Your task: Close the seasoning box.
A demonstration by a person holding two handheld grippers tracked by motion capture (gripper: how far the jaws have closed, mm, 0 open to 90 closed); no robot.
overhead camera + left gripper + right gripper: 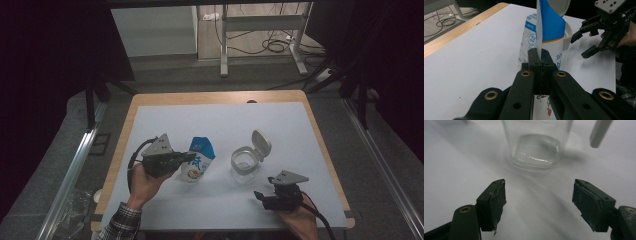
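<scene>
As things stand: a pouch is held beside an open jar, which suggests filling the jar.
Right gripper (262, 196): nearest, at the right of the tabletop (150, 150), jaws wide apart with nothing between them, pointing at the jar just beyond.
Left gripper (186, 158): at the near left, jaws together and clamped on the pouch's thin edge seam, as the left gripper view shows close up.
Pouch (197, 162): upright, left of the jar and near it; white with a blue top, an orange band and printed text, soft and creased. Whether its top is cut open I cannot tell.
Jar (245, 165): clear, thick-based, standing on the tabletop at centre right, looks empty.
Lid (261, 144): white, hinged, flipped up on the jar's far side.
Done: pouch gripped, jar open.
Left: probably steadying the jar, tipping the pouch over it, then closing the lid.
</scene>
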